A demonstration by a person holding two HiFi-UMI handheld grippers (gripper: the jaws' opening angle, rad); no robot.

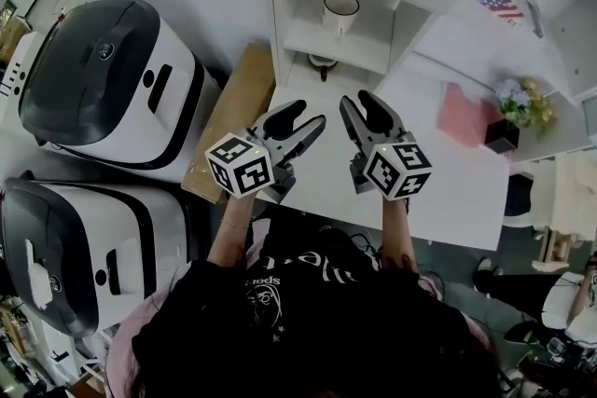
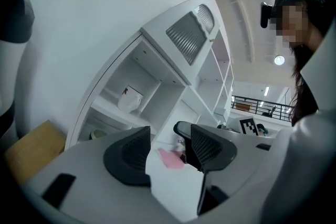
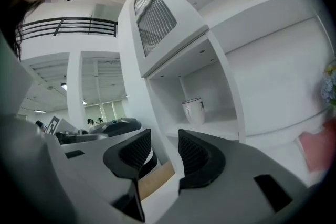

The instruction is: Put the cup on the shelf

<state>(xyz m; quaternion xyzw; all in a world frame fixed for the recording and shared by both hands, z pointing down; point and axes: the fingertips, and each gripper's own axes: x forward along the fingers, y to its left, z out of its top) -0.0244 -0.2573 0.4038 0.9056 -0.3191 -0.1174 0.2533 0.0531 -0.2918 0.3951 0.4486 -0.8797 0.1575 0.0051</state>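
A white cup (image 1: 340, 12) with a dark rim stands upright on the middle board of the white shelf (image 1: 359, 54). It also shows in the left gripper view (image 2: 129, 98) and the right gripper view (image 3: 193, 110), well beyond the jaws in both. My left gripper (image 1: 308, 114) and right gripper (image 1: 356, 98) hover side by side over the white table (image 1: 448, 200), short of the shelf and pointing toward it. Both are open, with nothing between the jaws of the left gripper (image 2: 169, 147) or the right gripper (image 3: 164, 152).
A round dark-rimmed object (image 1: 323, 63) sits in the compartment under the cup. A brown board (image 1: 233, 116) lies left of the shelf. Two large white and dark-grey machines (image 1: 112, 79) (image 1: 84, 247) stand at the left. A pink item (image 1: 464, 116) and potted flowers (image 1: 518, 107) sit at the right.
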